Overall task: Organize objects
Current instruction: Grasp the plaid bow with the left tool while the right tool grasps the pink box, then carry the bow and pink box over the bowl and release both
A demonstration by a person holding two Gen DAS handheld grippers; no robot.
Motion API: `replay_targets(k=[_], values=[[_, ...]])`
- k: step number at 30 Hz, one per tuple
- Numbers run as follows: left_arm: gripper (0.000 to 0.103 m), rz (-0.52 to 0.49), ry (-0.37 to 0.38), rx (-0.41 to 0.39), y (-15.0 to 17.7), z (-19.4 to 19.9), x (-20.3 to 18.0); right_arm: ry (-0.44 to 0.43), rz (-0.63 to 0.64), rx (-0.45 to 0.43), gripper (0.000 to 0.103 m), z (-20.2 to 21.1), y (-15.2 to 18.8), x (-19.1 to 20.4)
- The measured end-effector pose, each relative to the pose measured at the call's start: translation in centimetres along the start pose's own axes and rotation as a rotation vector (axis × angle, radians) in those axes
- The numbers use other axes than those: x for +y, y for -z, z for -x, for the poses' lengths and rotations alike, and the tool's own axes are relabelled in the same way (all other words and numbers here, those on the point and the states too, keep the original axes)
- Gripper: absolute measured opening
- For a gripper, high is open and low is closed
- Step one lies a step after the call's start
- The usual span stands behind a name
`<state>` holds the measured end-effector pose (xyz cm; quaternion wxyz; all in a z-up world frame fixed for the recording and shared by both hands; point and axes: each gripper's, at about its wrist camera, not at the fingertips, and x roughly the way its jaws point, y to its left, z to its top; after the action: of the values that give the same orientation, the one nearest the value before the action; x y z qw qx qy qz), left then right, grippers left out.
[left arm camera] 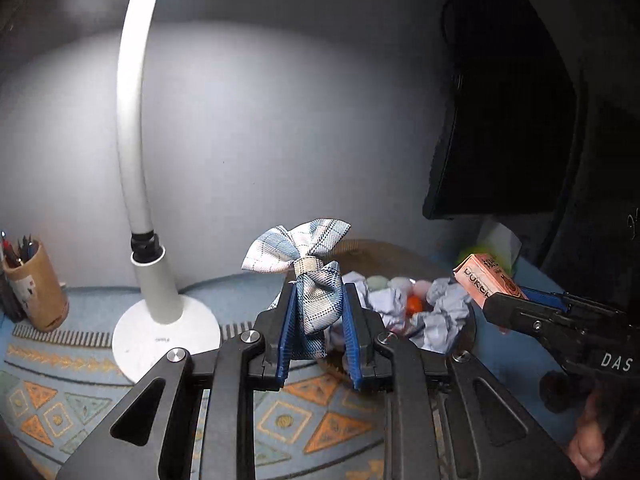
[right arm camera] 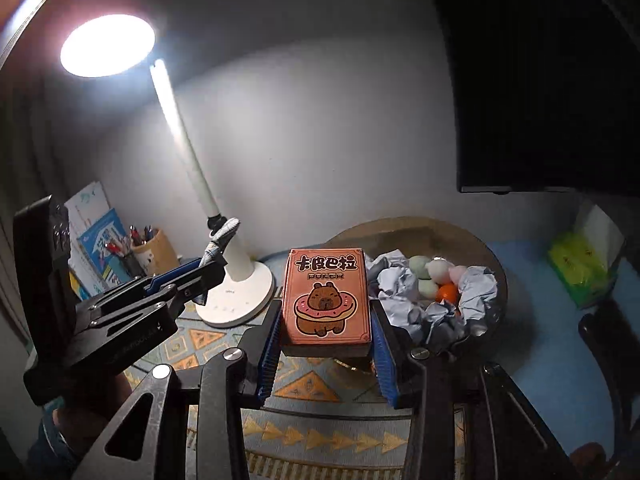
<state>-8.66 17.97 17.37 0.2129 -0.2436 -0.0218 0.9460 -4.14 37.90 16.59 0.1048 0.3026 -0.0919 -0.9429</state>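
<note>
A tall white desk lamp is standing left of the round brown tray, which crumpled grey paper is crowding. The patterned blue cloth between them is lying bare. A black monitor is overhanging at right.

The room is dim. A desk lamp blows out to white glare at ten o'clock in the right wrist view and washes the wall behind it pale. The two o'clock side falls into near-black shadow. Both views bend strongly at the edges, with soft focus.
</note>
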Motion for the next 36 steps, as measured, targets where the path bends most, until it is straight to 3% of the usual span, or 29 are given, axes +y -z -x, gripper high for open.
replay_targets(k=[3,8,14,15,16,17,18,25,28,31,36], values=[[0.019,0.012,0.037,-0.004,-1.7,-3.0,-0.3,0.083,-0.037,-0.024,0.04,-2.0,-2.5,-2.1],[0.019,-0.001,0.056,-0.017,-2.9,-8.0,-0.5,0.181,-0.128,0.016,0.04,-7.4,-5.5,-5.4],[0.021,-0.013,0.122,0.025,-2.7,-12.1,0.2,0.197,-0.187,0.008,0.041,-11.5,-5.5,-7.7],[0.032,-0.023,0.157,0.043,-2.4,-12.7,0.1,0.19,-0.187,0.01,0.047,-11.9,-5.2,-7.9],[0.049,-0.029,0.181,0.061,-2.0,-13.2,0.1,0.187,-0.182,0.022,0.052,-12.4,-4.9,-8.1],[0.06,-0.031,0.176,0.074,-1.7,-13.5,0.2,0.197,-0.175,0.034,0.057,-12.7,-4.7,-8.3],[0.078,-0.021,0.159,0.071,-1.6,-13.6,0.4,0.212,-0.17,0.032,0.057,-12.7,-4.5,-8.4],[0.079,0.064,0.183,0.062,-1.5,-11.6,2.2,0.192,-0.19,-0.022,0.057,-10.9,-4.0,-8.8],[0.079,0.027,0.145,0.069,-0.5,-8.5,2.8,0.232,-0.124,-0.032,0.057,-10.2,-3.8,-7.4],[0.079,-0.013,0.097,0.07,-0.2,-5.5,3.1,0.19,-0.126,-0.025,0.057,-8.6,-3.9,-5.7],[0.079,0.072,0.044,0.037,0.8,0.7,6.0,0.162,-0.045,-0.03,0.058,-4.4,-2.9,-0.4]])
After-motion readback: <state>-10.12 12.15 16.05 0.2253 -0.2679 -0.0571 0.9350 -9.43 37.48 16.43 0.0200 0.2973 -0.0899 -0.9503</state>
